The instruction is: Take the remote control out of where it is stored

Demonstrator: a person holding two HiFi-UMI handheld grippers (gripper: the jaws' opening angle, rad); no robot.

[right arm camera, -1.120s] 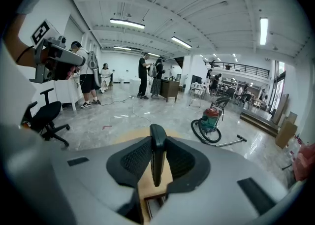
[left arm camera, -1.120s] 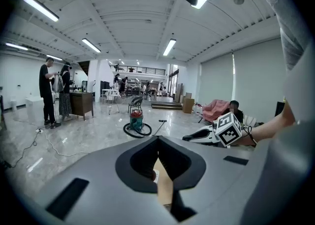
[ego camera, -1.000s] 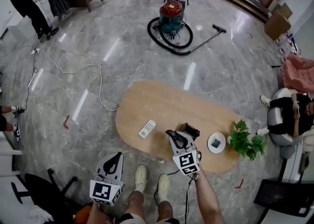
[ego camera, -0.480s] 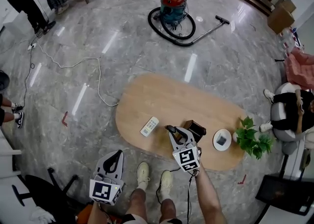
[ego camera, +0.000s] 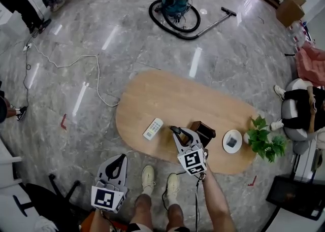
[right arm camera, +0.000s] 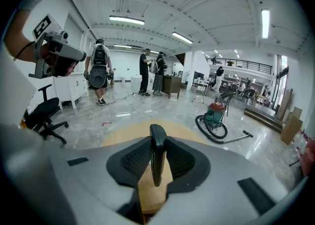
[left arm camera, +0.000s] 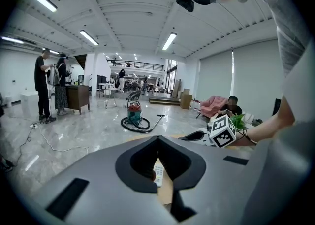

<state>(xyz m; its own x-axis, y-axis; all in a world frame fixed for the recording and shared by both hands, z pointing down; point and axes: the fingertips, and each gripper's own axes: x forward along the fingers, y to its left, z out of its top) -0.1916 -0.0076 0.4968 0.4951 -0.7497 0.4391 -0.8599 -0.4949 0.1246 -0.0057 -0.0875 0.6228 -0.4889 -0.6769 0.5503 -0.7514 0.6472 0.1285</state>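
The slim black remote control (right arm camera: 157, 156) stands upright on its edge, clamped between the pads of the right tongs (ego camera: 176, 132) over the near part of the desk (ego camera: 152, 99). Its dark brown storage box (ego camera: 203, 131) sits on the desk just to the right.
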